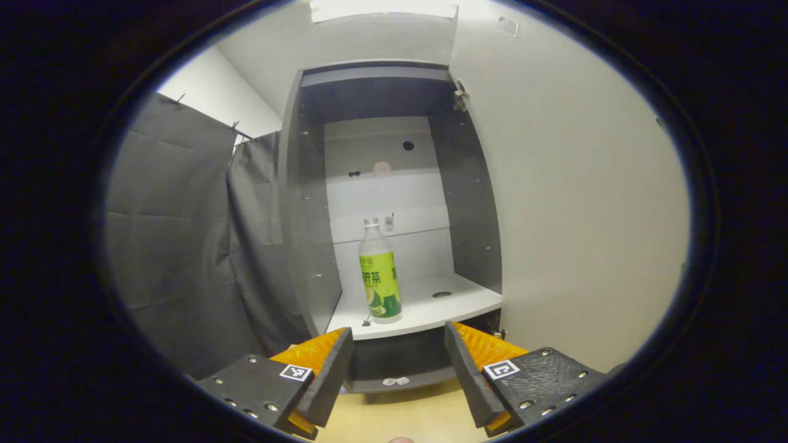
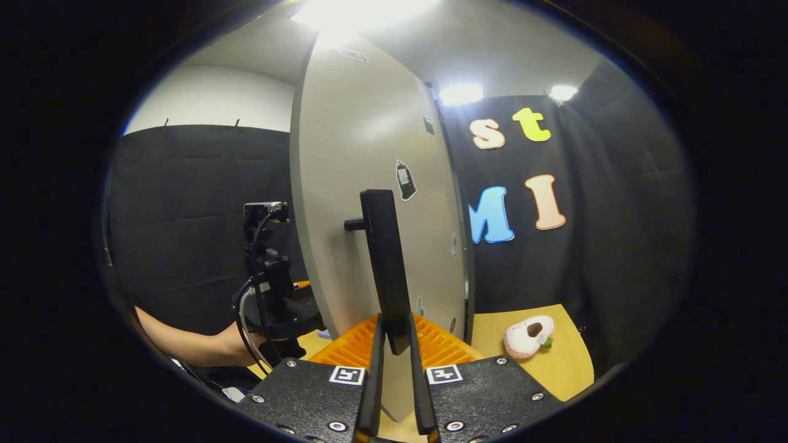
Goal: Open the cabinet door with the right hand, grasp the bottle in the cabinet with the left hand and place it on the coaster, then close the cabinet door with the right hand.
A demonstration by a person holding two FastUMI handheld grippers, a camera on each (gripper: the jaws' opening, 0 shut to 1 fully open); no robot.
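Left gripper view, near to far.

1. Left tongs [image 1: 399,363]: one pair, fingers spread wide apart, holding nothing. They sit at the bottom of the view, aimed at the open cabinet front.
2. Table [image 1: 400,418]: one, pale wood, a strip seen between and below the fingers.
3. Cabinet [image 1: 308,246]: one, dark grey sides, white floor and white back panel, standing open. A lower dark compartment lies under the white floor.
4. Bottle [image 1: 379,274]: one, clear plastic with a white cap and a green-and-yellow label. Long axis vertical, cap up, base on the white cabinet floor, toward the left front of it. It stands beyond the left tongs, apart from both fingers, in line with the gap between them and slightly nearer the left finger.
5. Cabinet door [image 1: 585,203]: one, pale, swung open on the right, with a hinge at its top inner corner.
6. Grey cloth [image 1: 184,234]: hung to the left of the cabinet.

Right gripper view, near to far.

1. Right tongs [image 2: 397,369]: one pair, fingers close together, clamped on the lower end of the door handle.
2. Door handle [image 2: 385,264]: one, dark flat bar, long axis upright, fixed to the pale door by a short stud.
3. Left gripper body with cables, held by a person's forearm [image 2: 184,344], at left.
4. Small white plush toy [image 2: 528,336]: one, lying on the table at right.
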